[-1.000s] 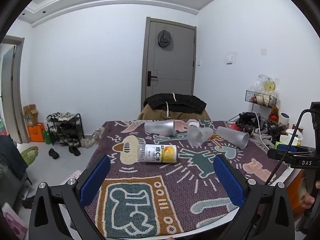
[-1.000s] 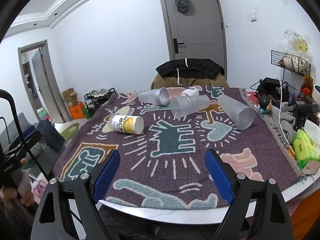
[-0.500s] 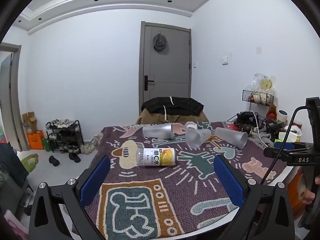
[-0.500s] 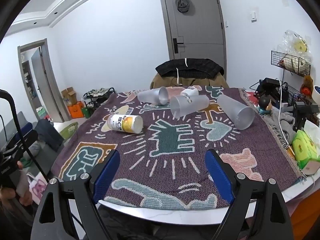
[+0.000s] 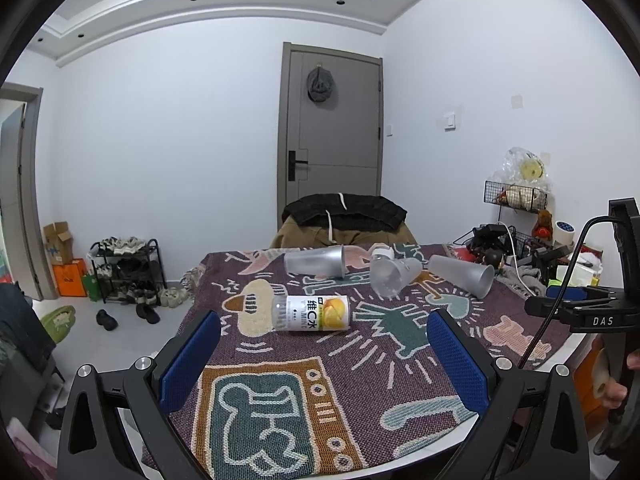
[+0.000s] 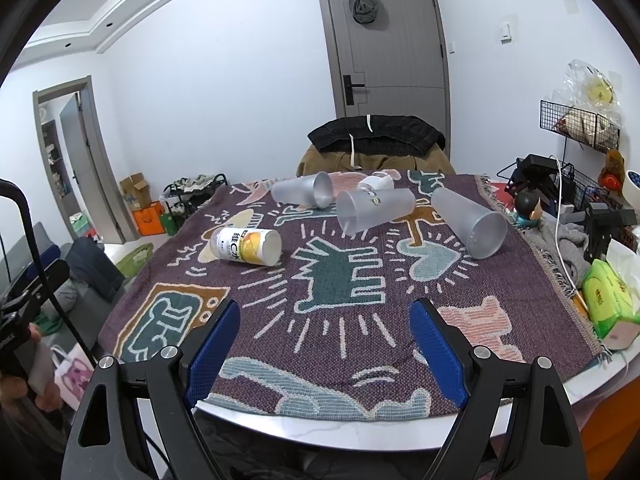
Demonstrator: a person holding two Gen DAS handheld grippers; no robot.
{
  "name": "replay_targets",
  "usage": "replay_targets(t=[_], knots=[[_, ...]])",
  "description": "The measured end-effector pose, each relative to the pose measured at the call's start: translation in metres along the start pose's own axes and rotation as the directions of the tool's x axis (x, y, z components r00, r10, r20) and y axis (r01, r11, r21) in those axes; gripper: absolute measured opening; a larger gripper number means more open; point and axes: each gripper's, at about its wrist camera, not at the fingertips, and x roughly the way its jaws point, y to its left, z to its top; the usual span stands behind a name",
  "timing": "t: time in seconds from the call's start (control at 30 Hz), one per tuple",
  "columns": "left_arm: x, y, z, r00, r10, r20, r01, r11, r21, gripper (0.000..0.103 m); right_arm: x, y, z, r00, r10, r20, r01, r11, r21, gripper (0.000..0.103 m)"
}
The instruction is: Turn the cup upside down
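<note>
I hold a pair of tongs in each hand, both raised over the near edge of a desk [image 6: 360, 438] covered by a purple patterned blanket [image 6: 340, 280]. My left tongs [image 5: 322, 356] are spread wide with nothing between the blue pads; they fill the bottom of the left wrist view. My right tongs [image 6: 326, 344] are likewise wide apart and empty, at the bottom of the right wrist view.

Four cups lie on their sides on the far half of the blanket, well apart from both tongs. In the right wrist view, a cup with a yellow fruit label [image 6: 248, 246] lies left of centre, its base turned toward me. Above centre lies a frosted cup [image 6: 304, 194], its mouth facing right. Just beside it to the right is a second frosted cup [image 6: 374, 210], its mouth facing lower left, with a small white bottle [image 6: 374, 182] just behind it. Further right lies a taller frosted cup [image 6: 470, 222], its mouth facing me.

A green tissue pack [image 6: 606, 300] sits at the right edge. A grey door [image 6: 384, 40] stands in the far wall.
</note>
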Motion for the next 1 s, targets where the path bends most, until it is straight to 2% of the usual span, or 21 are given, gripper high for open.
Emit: replay_targets(t=[0.6,0.73,1.0], knots=[[0.0026,0.0039,0.0015,0.999,-0.021,-0.041,0.02,0.999,-0.039,0.103,0.0002,-0.0005,0.001,1.0,-0.009,0.0,0.009,1.0,-0.002,0.087],[-0.0018,0.0036,0.0031,0.996,-0.087,-0.033,0.085,0.995,-0.058,0.103,0.0018,0.0005,0.0001,1.0,-0.009,-0.003,0.009,1.0,-0.004,0.087],[-0.002,0.002,0.0039,0.997,-0.07,-0.028,0.068,0.996,-0.05,0.103,0.0031,0.0008,0.0005,1.0,-0.011,-0.006,0.011,1.0,-0.005,0.087]])
